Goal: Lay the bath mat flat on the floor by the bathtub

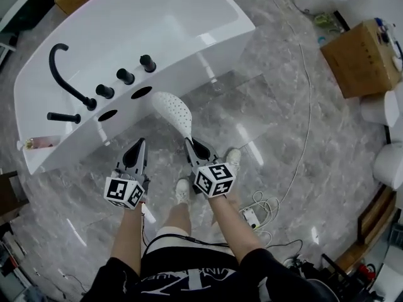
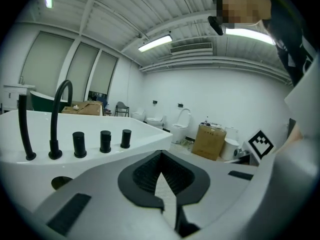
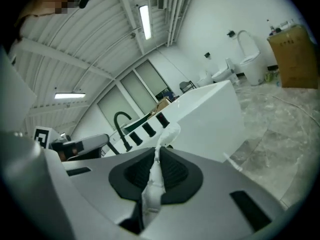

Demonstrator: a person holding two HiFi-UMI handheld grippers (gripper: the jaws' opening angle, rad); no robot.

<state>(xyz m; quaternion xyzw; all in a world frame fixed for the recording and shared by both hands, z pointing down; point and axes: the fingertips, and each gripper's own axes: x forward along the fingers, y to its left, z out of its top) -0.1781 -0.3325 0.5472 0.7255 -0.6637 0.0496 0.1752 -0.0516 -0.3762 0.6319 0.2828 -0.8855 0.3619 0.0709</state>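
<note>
Your right gripper (image 1: 191, 143) pinches one edge of the white bath mat (image 1: 172, 109), held above the floor (image 1: 271, 106) beside the bathtub (image 1: 189, 24); bring your empty, closed left gripper (image 1: 136, 145) to the opposite edge before lowering it flat.

In your head view, the lower end of the white perforated bath mat (image 1: 173, 110) disappears between your right tongs (image 1: 192, 145), so you cannot see how far it continues. The long white bathtub (image 1: 126, 36) is cut off by the top edge, and the brown cardboard box (image 1: 359, 58) by the right edge.
</note>
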